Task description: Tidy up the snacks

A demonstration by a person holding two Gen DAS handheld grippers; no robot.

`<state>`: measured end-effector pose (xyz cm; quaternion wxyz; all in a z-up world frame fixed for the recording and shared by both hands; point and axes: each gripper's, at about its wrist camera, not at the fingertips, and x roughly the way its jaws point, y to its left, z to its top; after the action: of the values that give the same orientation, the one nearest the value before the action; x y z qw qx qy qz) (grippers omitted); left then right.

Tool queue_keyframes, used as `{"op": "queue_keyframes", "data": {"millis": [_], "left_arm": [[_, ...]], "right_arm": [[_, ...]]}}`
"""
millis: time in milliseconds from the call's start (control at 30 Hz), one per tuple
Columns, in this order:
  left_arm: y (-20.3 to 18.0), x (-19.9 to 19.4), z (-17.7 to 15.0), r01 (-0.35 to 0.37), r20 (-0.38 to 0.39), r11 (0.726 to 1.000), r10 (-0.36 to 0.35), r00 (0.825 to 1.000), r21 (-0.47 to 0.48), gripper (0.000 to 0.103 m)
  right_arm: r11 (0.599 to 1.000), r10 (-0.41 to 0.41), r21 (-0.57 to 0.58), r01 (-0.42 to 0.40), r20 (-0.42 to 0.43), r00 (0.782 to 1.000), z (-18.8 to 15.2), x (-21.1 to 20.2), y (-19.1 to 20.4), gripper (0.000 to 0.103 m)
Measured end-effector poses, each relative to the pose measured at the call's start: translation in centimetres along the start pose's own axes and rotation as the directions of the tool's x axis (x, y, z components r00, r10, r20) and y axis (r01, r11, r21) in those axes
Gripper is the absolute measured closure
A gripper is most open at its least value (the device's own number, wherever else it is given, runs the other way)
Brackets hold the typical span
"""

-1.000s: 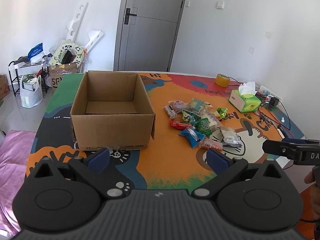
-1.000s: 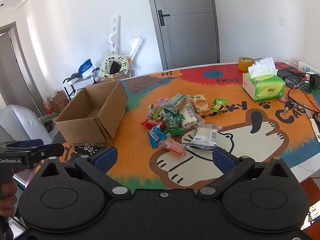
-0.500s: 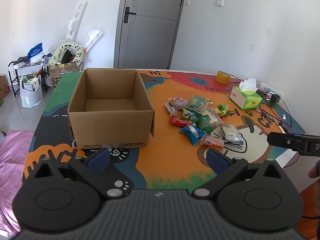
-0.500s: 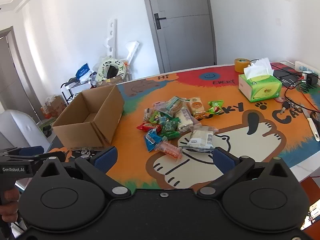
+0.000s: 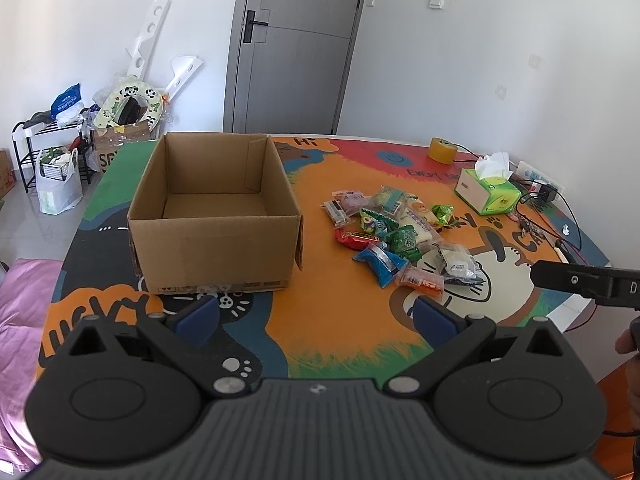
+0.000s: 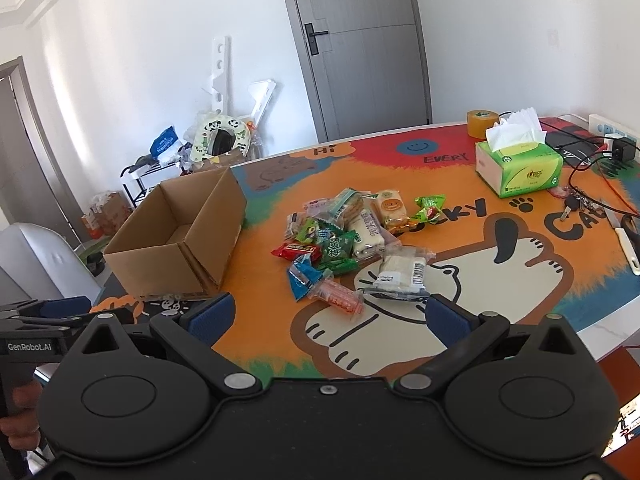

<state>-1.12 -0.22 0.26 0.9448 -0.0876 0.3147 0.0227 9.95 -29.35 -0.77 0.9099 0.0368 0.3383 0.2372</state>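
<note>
snack pile (image 6: 352, 236) lies loose on the worktop (image 6: 460, 280), right of the empty cardboard box (image 5: 214, 214), not touching it. left tongs (image 5: 316, 314) and right tongs (image 6: 328, 314) both spread wide, holding nothing, hovering short of the pile. packets look light, soft, crinkly, probably slick film; contents likely crushable. nearest the right tongs: orange packet (image 6: 338, 296) at the pile's edge. best pinched across its flat middle or a sealed end, gently.
</note>
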Motion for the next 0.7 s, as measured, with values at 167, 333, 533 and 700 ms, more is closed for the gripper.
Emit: {"op": "queue_keyframes", "data": {"millis": [167, 333, 533, 700], "left_arm": [[-0.1, 0.1, 0.0, 0.002, -0.004, 1.000, -0.002, 1.000, 0.001, 0.001], [-0.5, 0.3, 0.0, 0.003, -0.010, 1.000, -0.003, 1.000, -0.001, 0.001], [-1.1, 0.7, -0.2, 0.024, -0.015, 1.000, -0.024, 1.000, 0.000, 0.001], [-1.9, 2.1, -0.3, 0.025, -0.033, 1.000, -0.025, 0.999, 0.007, 0.001]], "right_arm": [[1.000, -0.002, -0.012, 0.002, 0.000, 1.000, -0.1, 0.1, 0.2, 0.000], [1.000, -0.004, -0.010, 0.004, 0.000, 1.000, -0.2, 0.1, 0.0, 0.000], [1.000, -0.008, 0.003, 0.008, 0.000, 1.000, -0.3, 0.4, -0.6, 0.000], [1.000, -0.018, 0.014, 0.018, 0.019, 1.000, -0.4, 0.8, -2.1, 0.000]]}}
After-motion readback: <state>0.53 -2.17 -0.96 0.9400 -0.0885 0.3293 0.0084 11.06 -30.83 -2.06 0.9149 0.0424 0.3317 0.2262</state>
